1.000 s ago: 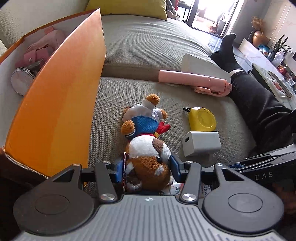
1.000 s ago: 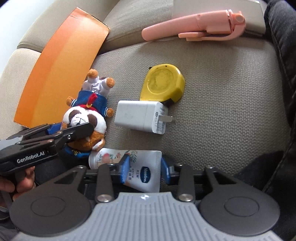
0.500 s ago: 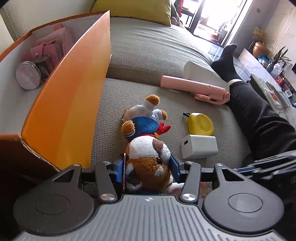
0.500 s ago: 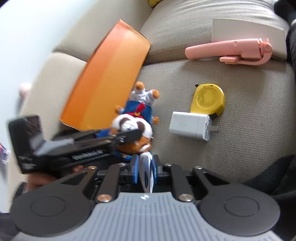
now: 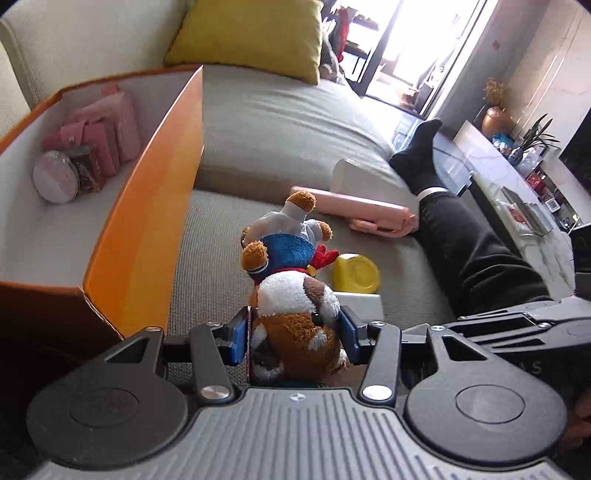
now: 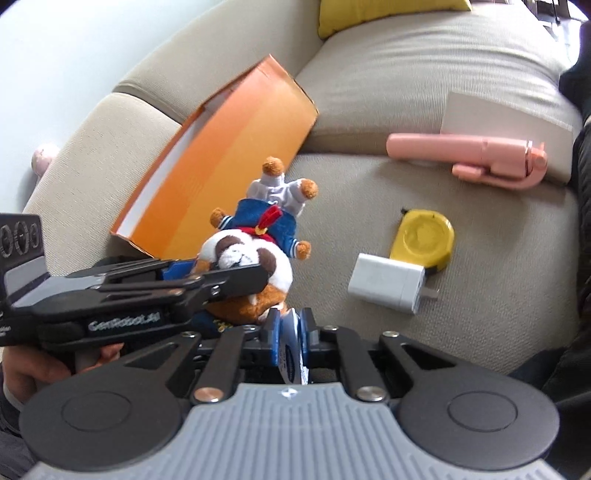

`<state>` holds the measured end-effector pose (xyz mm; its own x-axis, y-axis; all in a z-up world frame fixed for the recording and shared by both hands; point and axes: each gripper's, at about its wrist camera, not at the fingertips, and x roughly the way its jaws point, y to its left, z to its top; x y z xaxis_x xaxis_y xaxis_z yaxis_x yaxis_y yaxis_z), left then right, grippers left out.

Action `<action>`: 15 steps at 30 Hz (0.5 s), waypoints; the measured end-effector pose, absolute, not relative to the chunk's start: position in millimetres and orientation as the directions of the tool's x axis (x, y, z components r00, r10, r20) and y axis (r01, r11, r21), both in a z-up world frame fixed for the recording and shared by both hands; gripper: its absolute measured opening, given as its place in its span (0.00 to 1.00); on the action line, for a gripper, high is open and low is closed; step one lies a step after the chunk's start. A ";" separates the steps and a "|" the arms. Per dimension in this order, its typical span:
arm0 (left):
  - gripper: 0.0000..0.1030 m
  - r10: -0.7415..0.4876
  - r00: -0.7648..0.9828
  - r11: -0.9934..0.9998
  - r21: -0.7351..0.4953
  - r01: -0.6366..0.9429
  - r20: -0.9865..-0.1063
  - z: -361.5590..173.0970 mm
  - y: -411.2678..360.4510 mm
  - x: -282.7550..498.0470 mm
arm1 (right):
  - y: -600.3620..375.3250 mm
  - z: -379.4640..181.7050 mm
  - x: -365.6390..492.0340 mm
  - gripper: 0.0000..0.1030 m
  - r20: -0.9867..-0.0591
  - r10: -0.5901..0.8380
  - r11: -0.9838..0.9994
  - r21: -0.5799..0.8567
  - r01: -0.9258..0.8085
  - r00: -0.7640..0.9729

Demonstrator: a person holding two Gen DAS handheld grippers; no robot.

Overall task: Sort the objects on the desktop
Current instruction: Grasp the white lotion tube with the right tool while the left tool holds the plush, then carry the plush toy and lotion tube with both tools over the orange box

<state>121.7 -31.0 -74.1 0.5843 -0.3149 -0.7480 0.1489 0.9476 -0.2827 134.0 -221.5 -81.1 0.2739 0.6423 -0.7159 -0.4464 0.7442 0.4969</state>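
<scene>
Plush dog (image 5: 295,314) in a blue sailor top sits clamped between the blue pads of my left gripper (image 5: 293,341), gripped at the brown-and-white head, its feet pointing away toward twelve o'clock. In my right wrist view the same toy shows at ten o'clock from my right gripper (image 6: 290,341), with the left tool's black jaw lying across its face. My right gripper is squeezed together on a thin cream tube (image 6: 291,354) (white with blue print, seen edge-on), the pads flat against both sides of it.

On the grey sofa cushion (image 6: 498,280) lie the other things: a white charger (image 6: 388,284) at about one o'clock from the right gripper, with a yellow tape measure (image 6: 424,236) touching its far corner, and a pink folding stick (image 6: 469,158) further off near the seam, resting just in front of a white card (image 6: 498,114).

An orange box (image 5: 147,229) stands open at nine to ten o'clock of the left gripper; inside against its far wall are a pink wallet (image 5: 99,133) and a round tin (image 5: 55,177), leaning together. A yellow pillow (image 5: 247,33) is at twelve o'clock, and a person's leg in dark trousers (image 5: 472,254) stretches along the right side.
</scene>
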 end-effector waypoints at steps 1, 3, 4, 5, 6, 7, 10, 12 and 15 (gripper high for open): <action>0.55 -0.326 0.592 0.944 -0.290 0.158 -0.738 -68.5 -31.9 118.8 | -222.3 -76.0 132.9 0.11 -0.713 0.641 0.744 0.489 -0.455 0.283; 0.55 -0.352 0.605 0.934 -0.311 0.176 -0.715 -56.5 -33.2 113.9 | -223.6 -65.0 130.9 0.11 -0.704 0.643 0.743 0.478 -0.469 0.301; 0.55 -0.363 0.612 0.930 -0.319 0.185 -0.703 -50.6 -33.5 111.2 | -225.0 -59.1 130.6 0.11 -0.698 0.646 0.741 0.475 -0.475 0.309; 0.55 -0.371 0.620 0.926 -0.325 0.192 -0.691 -44.7 -34.0 108.5 | -226.2 -52.7 130.0 0.11 -0.692 0.648 0.739 0.468 -0.485 0.319; 0.55 -0.378 0.628 0.923 -0.329 0.199 -0.680 -38.8 -34.1 106.1 | -226.4 -45.6 128.7 0.11 -0.687 0.648 0.738 0.458 -0.495 0.331; 0.55 -0.384 0.635 0.920 -0.333 0.204 -0.670 -33.0 -33.8 103.8 | -226.4 -38.7 128.2 0.11 -0.682 0.646 0.739 0.446 -0.505 0.342; 0.55 -0.390 0.658 0.916 -0.347 0.202 -0.645 -15.9 -28.7 99.1 | -224.7 -17.6 129.0 0.11 -0.671 0.640 0.739 0.405 -0.539 0.373; 0.55 -0.386 0.679 0.915 -0.355 0.193 -0.624 -4.3 -22.1 96.1 | -222.7 -2.9 130.5 0.11 -0.662 0.638 0.737 0.376 -0.562 0.394; 0.55 -0.358 0.717 0.921 -0.352 0.166 -0.598 12.4 -9.2 92.3 | -215.3 18.5 134.9 0.11 -0.650 0.636 0.729 0.330 -0.599 0.416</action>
